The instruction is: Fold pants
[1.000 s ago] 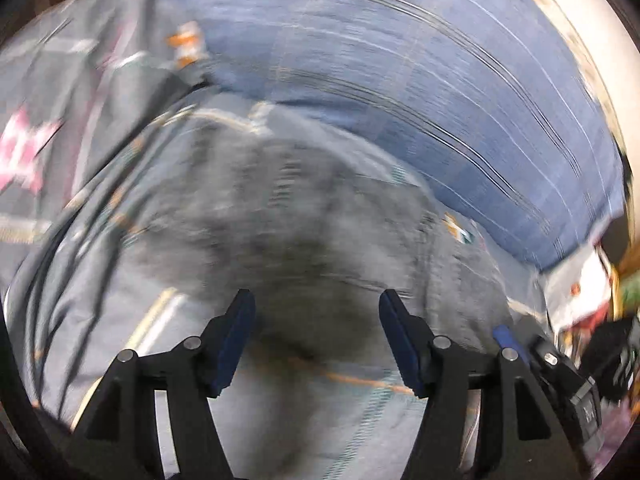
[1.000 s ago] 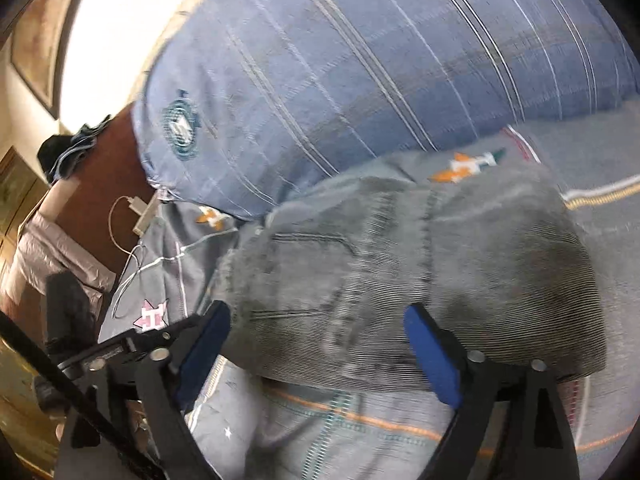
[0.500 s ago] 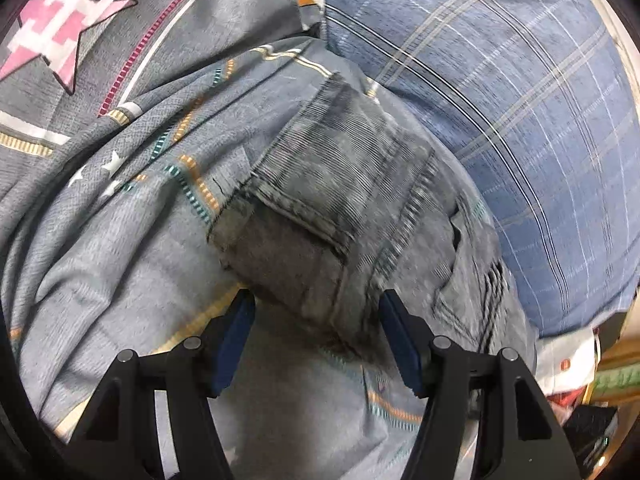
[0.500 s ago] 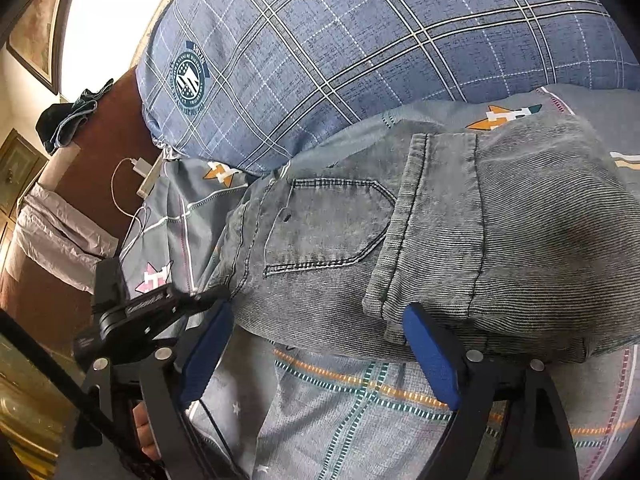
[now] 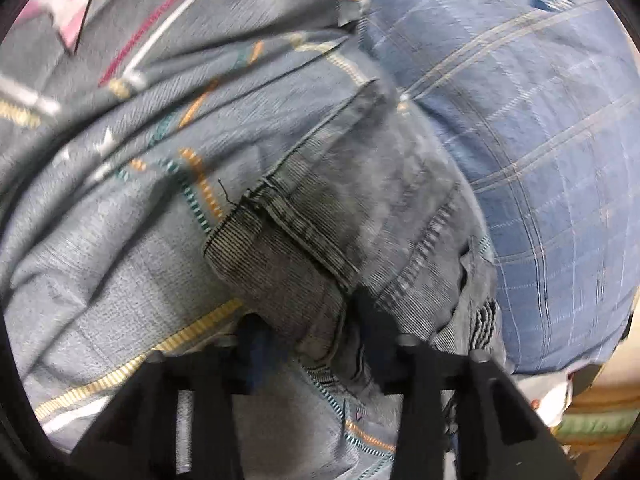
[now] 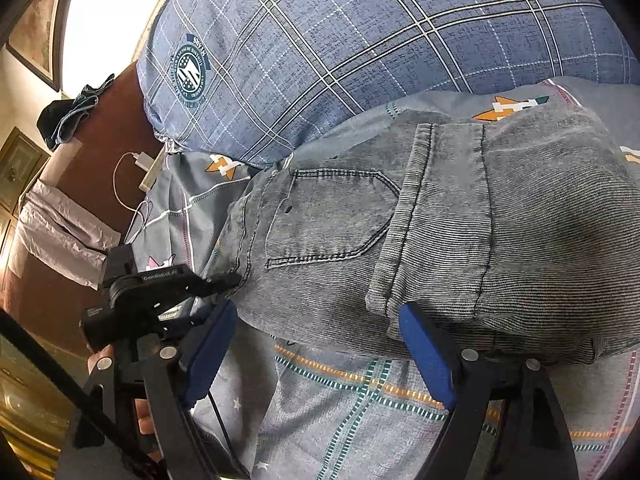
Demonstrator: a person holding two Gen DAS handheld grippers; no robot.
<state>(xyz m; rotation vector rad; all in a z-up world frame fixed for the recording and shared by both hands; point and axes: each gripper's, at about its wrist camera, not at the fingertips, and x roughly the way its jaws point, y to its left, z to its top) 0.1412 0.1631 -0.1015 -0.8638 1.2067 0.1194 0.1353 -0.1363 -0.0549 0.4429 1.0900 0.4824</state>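
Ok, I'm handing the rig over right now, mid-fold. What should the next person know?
Left gripper: jaws closing on the near edge of the folded grey jeans, denim between them.
Right gripper: open, low at the jeans' near edge beside the folded-over leg hem, gripping nothing.
Jeans lie on the patterned bedsheet, against the blue plaid pillow.
Done: legs already folded over the seat.
Left: probably grip with the right too, then make the last fold and flatten.
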